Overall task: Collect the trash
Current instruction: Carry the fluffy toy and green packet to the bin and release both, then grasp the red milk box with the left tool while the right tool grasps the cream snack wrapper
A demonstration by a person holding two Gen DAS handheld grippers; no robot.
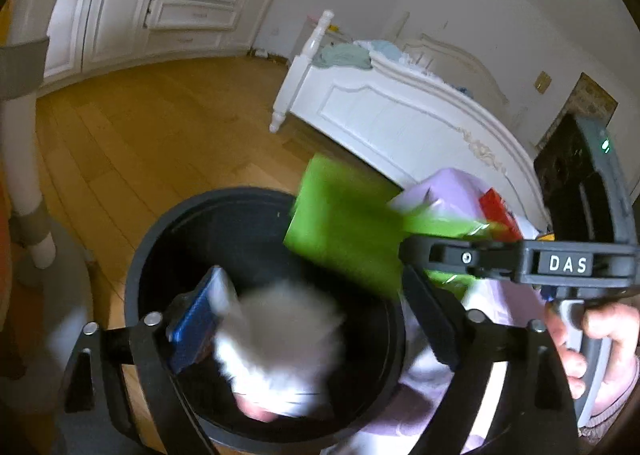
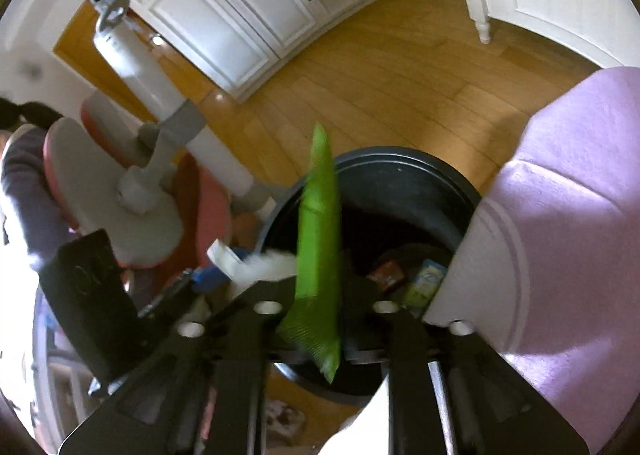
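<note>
Wooden floor [image 1: 160, 127], white bed [image 1: 400, 115] upper right. Black bin [image 1: 248, 215] centre frame. Left tongs [image 1: 296, 331] spread wide around blurred white paper [image 1: 280, 343]. Right tongs [image 2: 320, 307] apart; green wrapper [image 2: 318, 251] between them, grip unclear.

The bin [image 1: 256, 215] stands on the floor [image 1: 152, 127] directly under both grippers, a wrapper [image 1: 344, 223] over its right rim and a blurred wad [image 1: 280, 339] over its opening (packets [image 2: 408, 275] lie inside), the bed [image 1: 400, 115] behind it.
</note>
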